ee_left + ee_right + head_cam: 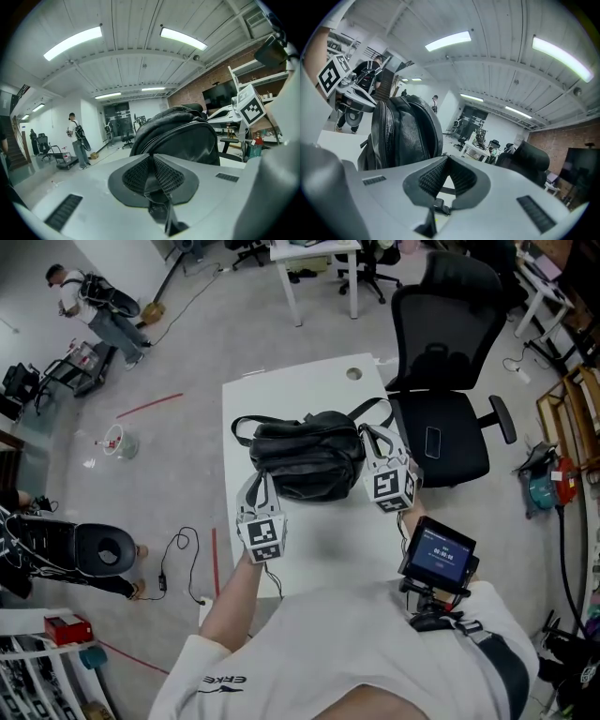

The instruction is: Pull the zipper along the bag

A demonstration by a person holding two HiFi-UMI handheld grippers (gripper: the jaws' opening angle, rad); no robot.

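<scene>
Leather-look material, black, glossy and creased, makes up the bag, a rounded, slumped shape that is set near the middle of a white, smooth, rectangular worktop. Thin black straps are looped out from both ends of the bag. A curved zipper is seen as a fine ridged line that runs over the bulging side. The left gripper is held at the bag's left end; its jaws are brought together, and a thin dark strip of soft material is pinched between the black, mesh-textured pads. The right gripper is held at the bag's right end, beside a strap loop; its jaws are likewise closed, and a small dark tab is caught just below the pads. Whether this tab is the zipper's pull cannot be told. Both gripper bodies are moulded in matt grey with broad, rounded shells, and a cube with black-and-white square markers is carried on each. A black office chair with a mesh back is parked just beside the worktop's right edge.
</scene>
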